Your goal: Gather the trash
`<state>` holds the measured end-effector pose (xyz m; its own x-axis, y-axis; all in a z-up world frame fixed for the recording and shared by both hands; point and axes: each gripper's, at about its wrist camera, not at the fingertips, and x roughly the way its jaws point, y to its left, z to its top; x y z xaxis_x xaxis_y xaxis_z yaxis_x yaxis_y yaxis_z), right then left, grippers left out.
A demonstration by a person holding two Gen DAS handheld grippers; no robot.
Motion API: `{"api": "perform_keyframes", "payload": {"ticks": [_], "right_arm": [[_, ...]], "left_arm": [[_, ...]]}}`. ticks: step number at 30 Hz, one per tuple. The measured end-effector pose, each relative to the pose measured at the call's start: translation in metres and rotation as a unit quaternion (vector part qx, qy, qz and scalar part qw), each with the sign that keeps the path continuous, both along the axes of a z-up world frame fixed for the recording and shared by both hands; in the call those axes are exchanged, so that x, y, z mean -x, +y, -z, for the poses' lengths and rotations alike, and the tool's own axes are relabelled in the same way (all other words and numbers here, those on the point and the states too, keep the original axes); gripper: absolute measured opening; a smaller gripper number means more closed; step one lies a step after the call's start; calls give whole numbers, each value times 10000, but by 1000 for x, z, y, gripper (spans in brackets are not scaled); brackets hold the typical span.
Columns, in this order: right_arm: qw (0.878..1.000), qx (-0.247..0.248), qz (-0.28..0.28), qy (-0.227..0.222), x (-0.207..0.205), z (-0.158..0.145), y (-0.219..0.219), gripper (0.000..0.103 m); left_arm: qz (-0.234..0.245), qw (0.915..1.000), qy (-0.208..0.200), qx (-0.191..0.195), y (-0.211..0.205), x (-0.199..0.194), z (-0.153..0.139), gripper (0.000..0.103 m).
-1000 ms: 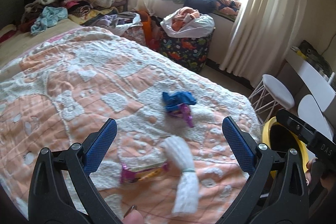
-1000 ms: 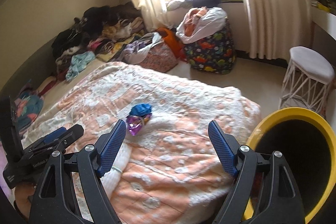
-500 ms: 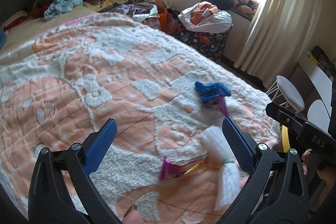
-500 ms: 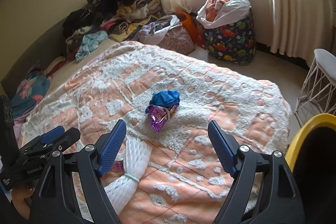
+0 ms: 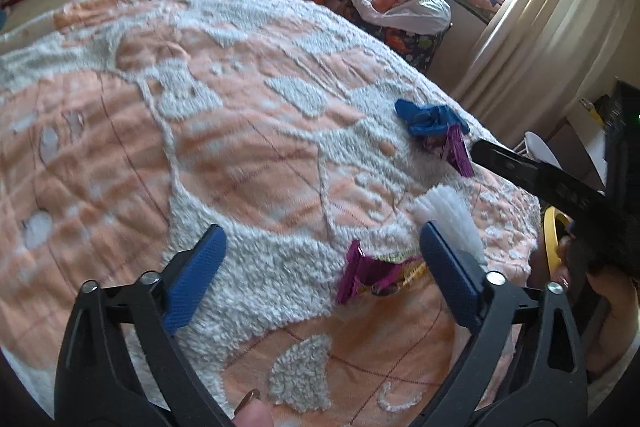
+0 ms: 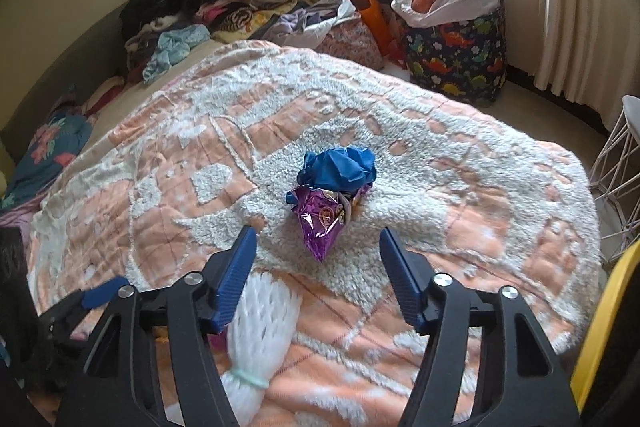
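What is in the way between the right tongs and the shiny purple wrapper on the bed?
Nothing that shows. The right tongs are open, and only bare blanket lies between them and the purple wrapper. The blue crumpled wrapper sits behind it, and the white foam net lies off to the left.

Open bedspread (image 5: pixel 248 147) from 9 to 12 o'clock of the left claw (image 5: pixel 320 263); the right claw (image 5: pixel 536 179) and white foam net (image 5: pixel 452 215) crowd 2 o'clock.
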<state>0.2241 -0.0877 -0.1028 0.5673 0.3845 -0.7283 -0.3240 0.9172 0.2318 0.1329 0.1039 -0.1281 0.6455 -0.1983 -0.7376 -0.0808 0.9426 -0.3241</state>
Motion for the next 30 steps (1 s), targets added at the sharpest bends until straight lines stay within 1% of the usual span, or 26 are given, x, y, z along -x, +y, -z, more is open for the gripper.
{"api": "perform_keyframes", "payload": {"ticks": [3, 4, 5, 6, 9, 11, 13, 15, 17, 20, 22, 23, 24, 26, 30], "right_arm": [[9999, 126, -2, 101, -12, 10, 4, 46], [9997, 186, -2, 144, -15, 14, 5, 37], [9996, 182, -23, 210, -18, 17, 4, 25], [9996, 149, -32, 257, -19, 19, 2, 21], [9998, 55, -27, 184, -13, 17, -6, 21], [9999, -25, -44, 164, -6, 12, -12, 21], [9999, -100, -28, 133, 1, 7, -18, 21], [9998, -163, -11, 115, 8, 2, -24, 21], [9997, -206, 17, 105, 16, -2, -31, 20], [9996, -267, 85, 95, 28, -7, -41, 20], [9995, -260, 142, 99, 36, -8, -47, 20], [9994, -268, 176, 97, 40, -9, -51, 19], [9994, -253, 228, 103, 44, -10, -55, 19], [9991, -252, 323, 83, 49, -14, -62, 19], [9981, -444, 421, -15, 59, -30, -80, 18]], "left_arm": [[102, 9999, 39, 7, -7, 1, 5, 78], [123, 9999, 42, -11, -8, 0, 5, 77], [148, 9999, 42, -14, -10, 0, 6, 75], [177, 9998, 31, 4, -12, 0, 6, 70], [259, 9997, 18, -39, -19, -1, 5, 66], [294, 9995, -1, -62, -23, 0, 4, 60], [321, 9995, -3, -37, -25, -3, 3, 58], [385, 9993, -12, -20, -29, -2, 2, 48], [515, 9987, -17, -5, -33, -3, 1, 44], [644, 9979, -24, -36, -41, -1, -1, 33], [697, 9976, -27, 4, -46, -1, -2, 28], [744, 9972, -37, -26, -48, -1, -3, 23], [778, 9969, -63, -73, -51, 0, -5, 20], [818, 9965, -141, -133, -54, 1, -11, 19], [799, 9961, -333, -156, -54, 0, -25, 18]]}}
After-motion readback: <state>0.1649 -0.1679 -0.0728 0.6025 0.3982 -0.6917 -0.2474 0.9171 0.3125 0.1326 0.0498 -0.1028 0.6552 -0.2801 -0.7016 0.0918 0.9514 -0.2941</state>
